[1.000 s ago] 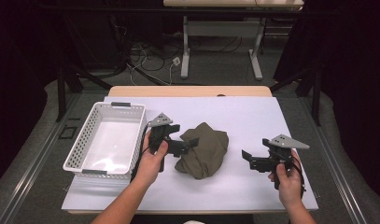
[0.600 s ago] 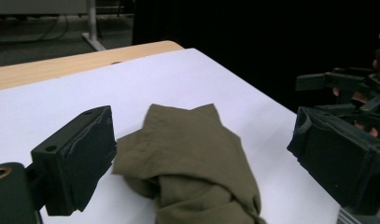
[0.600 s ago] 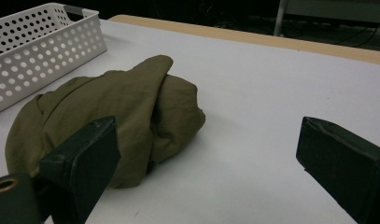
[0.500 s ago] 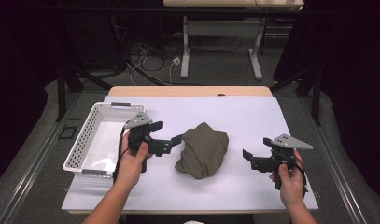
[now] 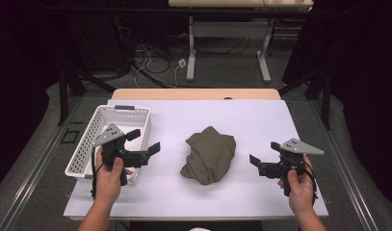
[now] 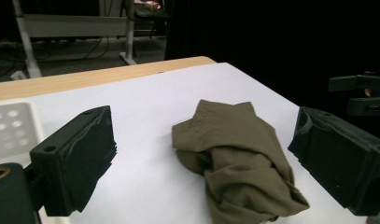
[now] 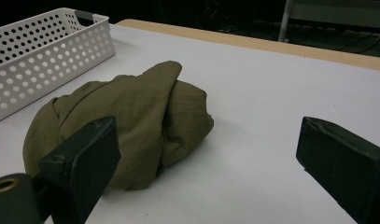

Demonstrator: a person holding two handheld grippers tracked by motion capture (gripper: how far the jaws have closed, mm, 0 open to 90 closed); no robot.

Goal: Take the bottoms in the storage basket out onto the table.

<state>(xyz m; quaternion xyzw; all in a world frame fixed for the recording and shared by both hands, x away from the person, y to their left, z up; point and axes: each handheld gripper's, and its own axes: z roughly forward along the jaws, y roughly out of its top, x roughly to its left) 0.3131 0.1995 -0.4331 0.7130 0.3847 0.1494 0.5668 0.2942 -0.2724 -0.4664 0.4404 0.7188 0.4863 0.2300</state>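
We have just pulled our left gripper (image 5: 146, 144) away from the cloth (image 5: 209, 154) toward the basket (image 5: 87, 149), jaws apart and empty after narrowing slightly, right gripper (image 5: 255, 163) released too, leaving the cloth ungrasped.

Crumpled olive-green cloth garment (image 5: 209, 154): bunched in loose heap, folds and creases all over, lying flat on white table cover near middle, just right of white perforated plastic basket (image 5: 136, 115), apart from it.

High view overhead — gripper views low, sharing cloth (image 5: 209, 155).
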